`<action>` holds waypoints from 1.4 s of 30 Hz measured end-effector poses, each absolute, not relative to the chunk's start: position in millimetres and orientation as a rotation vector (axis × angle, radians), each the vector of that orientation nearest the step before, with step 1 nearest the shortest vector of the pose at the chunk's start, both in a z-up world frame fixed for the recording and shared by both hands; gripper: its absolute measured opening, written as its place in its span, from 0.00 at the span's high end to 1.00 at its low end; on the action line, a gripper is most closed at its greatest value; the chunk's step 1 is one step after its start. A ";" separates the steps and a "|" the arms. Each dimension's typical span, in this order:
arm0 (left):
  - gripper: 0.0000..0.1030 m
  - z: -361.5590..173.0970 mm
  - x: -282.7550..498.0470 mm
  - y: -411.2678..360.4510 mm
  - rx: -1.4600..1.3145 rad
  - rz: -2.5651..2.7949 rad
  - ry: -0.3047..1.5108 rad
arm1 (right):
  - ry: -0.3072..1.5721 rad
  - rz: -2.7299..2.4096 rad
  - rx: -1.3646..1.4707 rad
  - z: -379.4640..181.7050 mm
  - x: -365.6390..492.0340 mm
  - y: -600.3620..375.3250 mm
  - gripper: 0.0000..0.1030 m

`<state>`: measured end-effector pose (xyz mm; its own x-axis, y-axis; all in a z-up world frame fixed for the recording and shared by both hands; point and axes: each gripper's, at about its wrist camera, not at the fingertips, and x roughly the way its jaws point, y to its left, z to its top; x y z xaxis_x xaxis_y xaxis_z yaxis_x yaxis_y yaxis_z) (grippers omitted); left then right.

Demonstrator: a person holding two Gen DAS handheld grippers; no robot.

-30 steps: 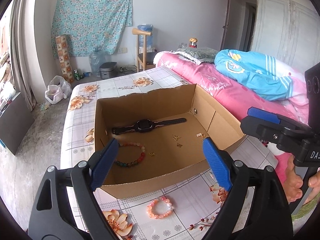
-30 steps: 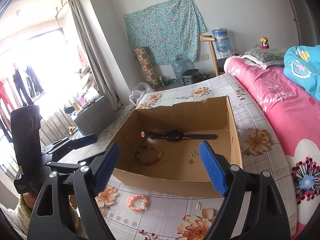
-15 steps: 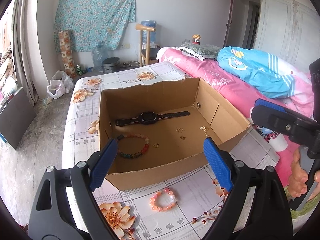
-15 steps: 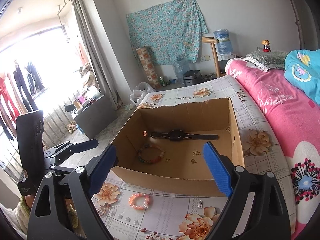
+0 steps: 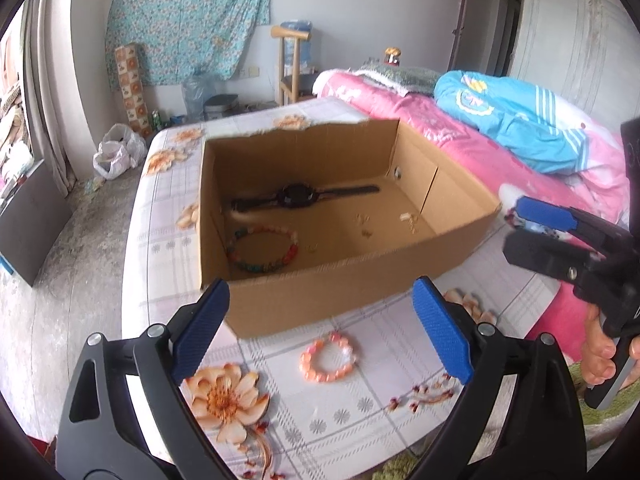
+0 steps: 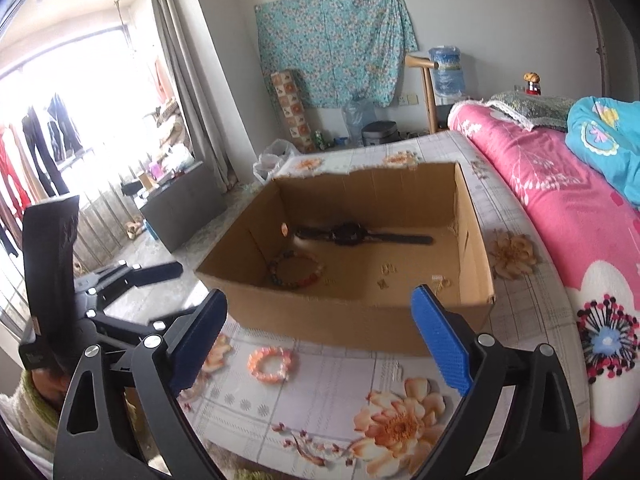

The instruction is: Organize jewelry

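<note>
A cardboard box (image 5: 320,296) on a floral tablecloth (image 5: 360,408) holds a watch (image 5: 298,196) and a beaded bracelet (image 5: 262,250). A pink bracelet (image 5: 328,356) lies just near of the box. The left gripper (image 5: 324,332) and right gripper (image 6: 320,332) hover above, both spread apart, holding nothing.

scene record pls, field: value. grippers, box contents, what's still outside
left gripper: open, empty, above the tablecloth in front of the box
right gripper: open, empty
cardboard box: open-topped, on floral tablecloth
inside box: black watch, multicolour bead bracelet, small gold pieces
outside box: pink bead bracelet, on the cloth by the near wall
task status: pink bracelet not yet in the box
</note>
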<state>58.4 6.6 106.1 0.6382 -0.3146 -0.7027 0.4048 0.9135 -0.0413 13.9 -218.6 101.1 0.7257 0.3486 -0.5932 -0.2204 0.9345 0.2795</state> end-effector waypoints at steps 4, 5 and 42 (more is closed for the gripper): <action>0.14 88.5 55.0 16.6 0.113 -0.381 0.827 | 0.772 0.279 0.185 76.1 5.5 -221.7 0.12; 0.13 83.0 54.6 18.8 0.112 -0.370 0.842 | 0.804 0.267 0.185 66.3 3.8 -222.8 0.12; 0.14 19.6 61.0 34.1 0.096 -0.216 1.040 | 1.018 0.093 0.102 3.6 12.4 -221.9 0.12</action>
